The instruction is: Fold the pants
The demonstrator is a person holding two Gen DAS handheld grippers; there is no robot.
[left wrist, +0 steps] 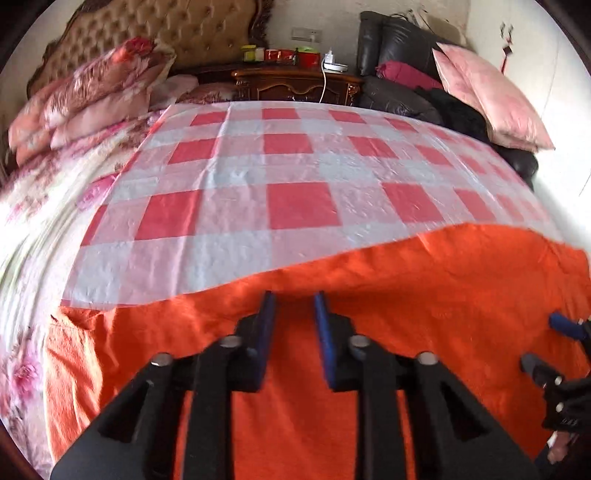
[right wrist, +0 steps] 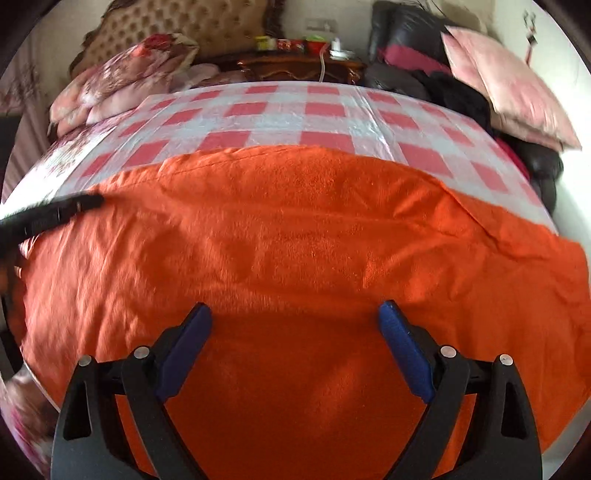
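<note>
Orange pants (left wrist: 424,288) (right wrist: 295,236) lie spread flat on a red-and-white checked sheet (left wrist: 295,166) (right wrist: 332,110) on the bed. My left gripper (left wrist: 294,297) points down at the far edge of the pants. Its blue pads stand a narrow gap apart, with orange cloth showing between them and no pinch visible. My right gripper (right wrist: 295,310) is wide open just over the middle of the pants, with nothing between its fingers. It also shows at the right edge of the left wrist view as the right gripper (left wrist: 545,341). The left gripper (right wrist: 74,206) appears dark and blurred at the left of the right wrist view.
Flowered pillows and a quilt (left wrist: 85,99) are piled at the back left against a tufted headboard (left wrist: 192,29). A wooden nightstand (left wrist: 295,83) with small items stands behind the bed. A dark leather seat (left wrist: 399,40) with a pink cushion (left wrist: 487,96) sits at the back right.
</note>
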